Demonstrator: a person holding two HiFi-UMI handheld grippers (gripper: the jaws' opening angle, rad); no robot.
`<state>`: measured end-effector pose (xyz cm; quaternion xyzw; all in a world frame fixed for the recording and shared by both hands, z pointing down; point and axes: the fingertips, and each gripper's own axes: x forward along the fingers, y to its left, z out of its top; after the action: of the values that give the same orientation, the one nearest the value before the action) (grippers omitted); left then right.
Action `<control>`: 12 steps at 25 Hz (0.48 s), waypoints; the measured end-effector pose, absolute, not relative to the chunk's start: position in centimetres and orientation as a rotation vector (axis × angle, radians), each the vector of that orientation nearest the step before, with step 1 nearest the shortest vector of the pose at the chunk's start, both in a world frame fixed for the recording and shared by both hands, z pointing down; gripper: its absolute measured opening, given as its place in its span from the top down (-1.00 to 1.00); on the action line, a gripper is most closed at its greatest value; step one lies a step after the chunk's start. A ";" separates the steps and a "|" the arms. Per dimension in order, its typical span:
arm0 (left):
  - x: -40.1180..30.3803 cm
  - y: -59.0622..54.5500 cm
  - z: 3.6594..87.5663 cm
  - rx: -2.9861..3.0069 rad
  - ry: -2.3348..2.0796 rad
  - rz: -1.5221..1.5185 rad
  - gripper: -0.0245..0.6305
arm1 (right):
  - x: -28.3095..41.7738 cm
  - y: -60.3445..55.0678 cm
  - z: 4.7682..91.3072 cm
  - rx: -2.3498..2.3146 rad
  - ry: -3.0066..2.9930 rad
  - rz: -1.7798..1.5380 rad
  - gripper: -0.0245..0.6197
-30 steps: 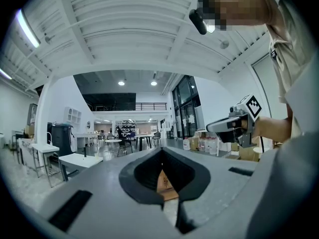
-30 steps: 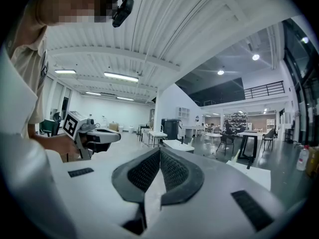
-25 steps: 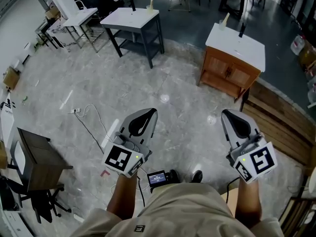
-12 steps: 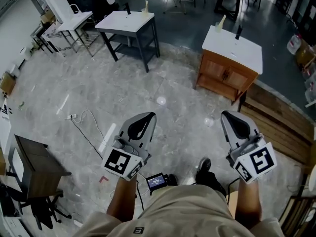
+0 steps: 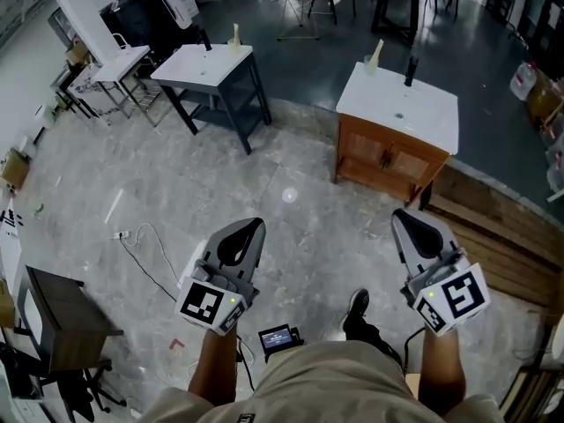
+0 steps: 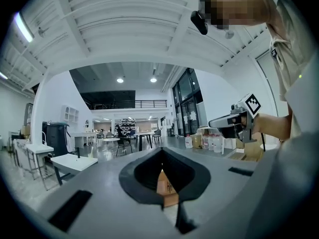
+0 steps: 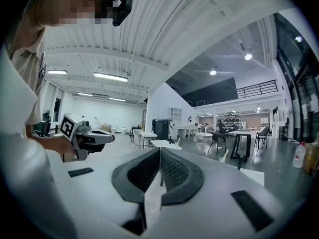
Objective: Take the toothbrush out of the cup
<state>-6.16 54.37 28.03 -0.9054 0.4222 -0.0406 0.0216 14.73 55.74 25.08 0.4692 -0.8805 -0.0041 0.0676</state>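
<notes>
Standing on a grey marbled floor, we face a brown wooden cabinet topped by a white worktop, with a dark-legged white-topped table to its left. Both stand well apart from us.

Our left tool, a grey two-jaw grip carrying a square-marker cube, points level with its jaws pressed together and nothing between them. Our right tool matches it, jaws closed and holding nothing. The two sit side by side, well short of the cabinet.

At the worktop's far left corner leans a pale slanted item, near a dark upright fixture. It sits where a toothbrush in a cup might, but is too small for us to be sure. A similar pale piece stands on the table. A thin white cable trails across the floor at left.
</notes>
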 end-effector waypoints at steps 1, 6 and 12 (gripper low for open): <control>-4.4 52.9 28.2 -2.804 1.309 -0.133 0.91 | 16.6 54.3 25.3 1.414 -2.652 -0.005 0.91; 4.1 46.9 27.9 -2.804 1.312 -0.147 0.91 | 24.8 48.6 26.1 1.395 -2.651 0.026 0.90; 10.1 41.8 26.8 -2.768 1.328 -0.171 0.91 | 30.6 43.3 25.5 1.369 -2.689 0.024 0.90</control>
<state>10.12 41.83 26.84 -0.8997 0.4316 -0.0557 0.0333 30.56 43.34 25.53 0.4528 -0.8894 0.0080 0.0621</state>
